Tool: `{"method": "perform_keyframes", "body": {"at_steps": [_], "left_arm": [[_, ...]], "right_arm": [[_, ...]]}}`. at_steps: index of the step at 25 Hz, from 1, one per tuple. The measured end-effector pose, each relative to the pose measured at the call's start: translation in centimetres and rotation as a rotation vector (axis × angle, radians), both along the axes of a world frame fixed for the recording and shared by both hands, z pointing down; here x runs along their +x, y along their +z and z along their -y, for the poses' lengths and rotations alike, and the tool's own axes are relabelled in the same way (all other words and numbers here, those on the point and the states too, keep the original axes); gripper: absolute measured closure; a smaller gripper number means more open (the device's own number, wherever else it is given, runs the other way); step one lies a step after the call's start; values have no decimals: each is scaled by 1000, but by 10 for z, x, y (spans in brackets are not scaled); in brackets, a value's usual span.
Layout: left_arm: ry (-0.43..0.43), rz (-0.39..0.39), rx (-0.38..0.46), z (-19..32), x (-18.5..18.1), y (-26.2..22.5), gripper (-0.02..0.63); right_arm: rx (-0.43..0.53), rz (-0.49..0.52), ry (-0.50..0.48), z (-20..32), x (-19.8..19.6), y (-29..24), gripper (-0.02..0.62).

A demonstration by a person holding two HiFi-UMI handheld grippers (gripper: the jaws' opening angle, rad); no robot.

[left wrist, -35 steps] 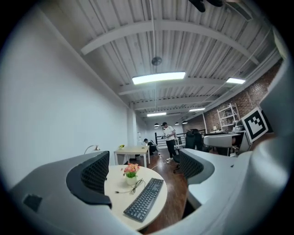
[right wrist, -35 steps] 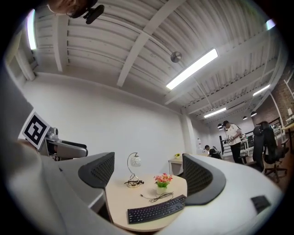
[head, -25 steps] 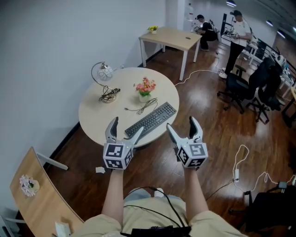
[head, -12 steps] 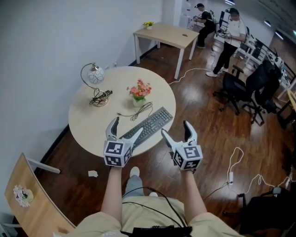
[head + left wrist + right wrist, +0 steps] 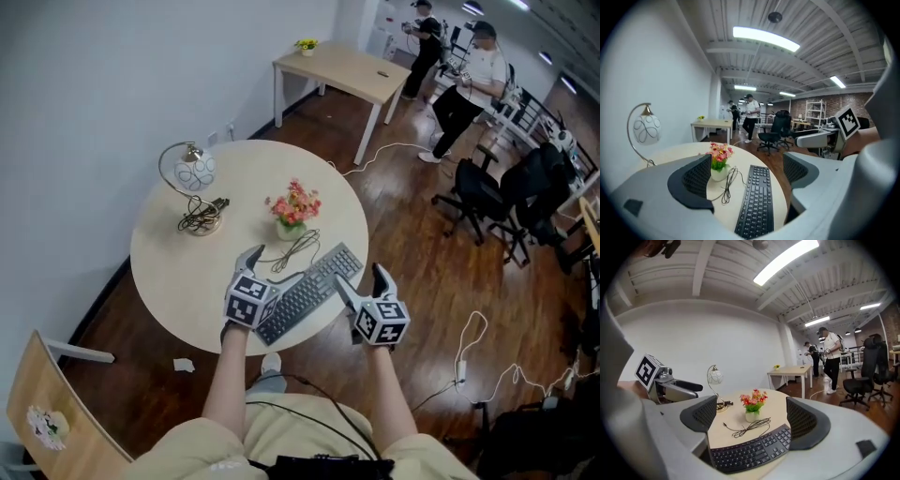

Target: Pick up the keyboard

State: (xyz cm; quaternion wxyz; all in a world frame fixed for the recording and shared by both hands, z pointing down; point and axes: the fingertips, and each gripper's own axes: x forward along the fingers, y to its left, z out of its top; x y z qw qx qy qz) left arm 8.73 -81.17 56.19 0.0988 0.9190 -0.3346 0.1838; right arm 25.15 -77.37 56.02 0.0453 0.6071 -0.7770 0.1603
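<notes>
We hold both grippers at the near edge, fingers spread, nothing between them: left gripper point(image 5: 272, 267) over the left end of the keyboard point(image 5: 314, 289), right gripper point(image 5: 360, 277) just beside its front edge. The keyboard lies flat by the rim of the round table point(image 5: 178, 272). Behind it lie a loose cable point(image 5: 295, 251), a flower pot point(image 5: 293, 208) and a lamp point(image 5: 192, 183). Beyond are a wooden floor point(image 5: 412, 234), a desk point(image 5: 347, 70), office chairs point(image 5: 478, 187) and two people point(image 5: 464, 89).

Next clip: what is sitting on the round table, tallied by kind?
On the round table:
Keyboard: 1
Flower pot: 1
Lamp: 1
Loose cable coil: 1
Total: 4
</notes>
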Motion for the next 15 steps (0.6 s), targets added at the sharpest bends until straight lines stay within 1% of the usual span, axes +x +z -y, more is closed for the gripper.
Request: {"method": "perform_keyframes", "body": {"at_steps": [2,4,7,11,13,15], "left_arm": [[80,50,-83,4,0,32,144],[177,96,-176,1,0,68,144],[307,144,-321,-11,0,121,144],[447,195,-481,-20,1,178,143],[490,231,-553,-24,-3,203,143],[490,259,-619,-28,-8,227,143]], "right_arm": [[-67,26,12,9,-1,30,120],[-138,66,31,14,-1,62,120],[-249,137,61,17,-7,110,120],[-359,271,98,25,-22,165,121],[-425,355,134,22,-21,193,121],[-474,439,179,15,-11,217,122]]}}
